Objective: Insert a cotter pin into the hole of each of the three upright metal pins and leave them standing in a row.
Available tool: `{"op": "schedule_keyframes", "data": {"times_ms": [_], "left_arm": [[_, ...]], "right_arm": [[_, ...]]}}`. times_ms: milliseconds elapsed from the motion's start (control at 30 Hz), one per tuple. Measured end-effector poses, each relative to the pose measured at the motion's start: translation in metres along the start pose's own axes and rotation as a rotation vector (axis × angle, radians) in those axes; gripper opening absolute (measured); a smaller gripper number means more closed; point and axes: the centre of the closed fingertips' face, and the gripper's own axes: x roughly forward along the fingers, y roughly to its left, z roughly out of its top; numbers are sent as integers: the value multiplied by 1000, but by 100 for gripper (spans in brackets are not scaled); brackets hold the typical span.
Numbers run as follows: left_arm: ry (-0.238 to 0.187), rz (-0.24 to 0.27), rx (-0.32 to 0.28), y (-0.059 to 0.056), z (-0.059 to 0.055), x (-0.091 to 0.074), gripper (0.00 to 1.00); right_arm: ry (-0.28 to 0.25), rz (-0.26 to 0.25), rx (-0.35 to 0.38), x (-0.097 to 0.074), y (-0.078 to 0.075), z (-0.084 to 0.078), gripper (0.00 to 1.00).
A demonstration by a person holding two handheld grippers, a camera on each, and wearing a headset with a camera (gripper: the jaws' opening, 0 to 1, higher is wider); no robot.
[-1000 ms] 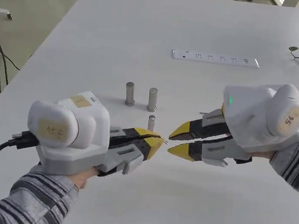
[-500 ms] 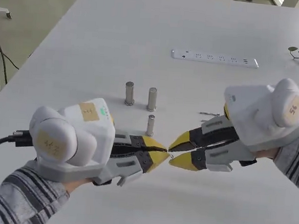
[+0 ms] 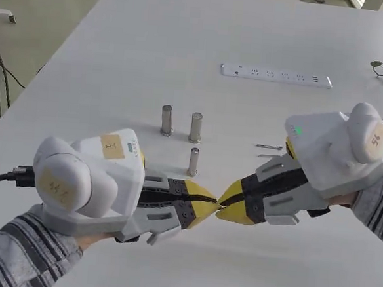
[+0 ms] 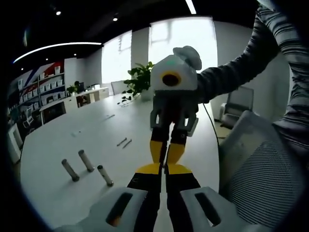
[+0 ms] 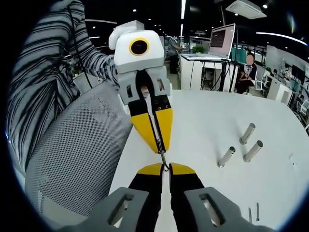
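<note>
Left jaws: the left gripper (image 3: 208,206), at the lower centre of the head view, has its jaws pressed together. In the right gripper view they pinch one end of the cotter pin (image 5: 162,153).
Right jaws: the right gripper (image 3: 228,205) meets it tip to tip. Its jaws look closed on the other end of the cotter pin, with only a sliver of gap between them.
Cotter pin: it is held in the air between the two grippers, above the worktop (image 3: 152,49).
Metal pins: the rear-left pin (image 3: 167,119), rear-right pin (image 3: 196,127) and front pin (image 3: 193,161) stand upright just above the grippers in the head view. Their holes are too small for us to make out.
Spares: more loose cotter pins (image 3: 269,147) lie at centre right.
Handling: we judge the cotter pin to be light, thin wire that can easily twist or slip in smooth jaws.
Hold: we would grip its looped head and leave the legs free to enter the hole.
Risk: a sideways push could topple a standing pin.
</note>
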Motion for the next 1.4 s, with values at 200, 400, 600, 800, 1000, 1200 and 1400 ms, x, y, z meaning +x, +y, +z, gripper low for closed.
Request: {"op": "schedule_keyframes", "data": {"times_ms": [200, 400, 600, 800, 1000, 1200, 1400], "left_arm": [[-5, 24, -23, 4, -3, 0, 0], [-4, 43, -23, 6, -5, 2, 0], [-4, 79, -19, 13, -6, 5, 0], [-13, 182, -31, 33, -7, 5, 9], [-36, 267, -61, 52, -8, 3, 12], [-31, 356, -89, 73, -15, 3, 15], [4, 443, -112, 95, -28, 6, 19]], "right_arm": [[27, -29, -33, -4, -2, 3, 0], [53, -50, -58, -2, -5, 1, 0], [81, -91, -79, -2, -13, -1, 0], [114, -201, -69, -9, -38, -10, 0], [144, -316, 12, -16, -67, -22, 0], [159, -382, 56, -16, -87, -25, 0], [207, -428, 56, -7, -99, -30, 0]]}}
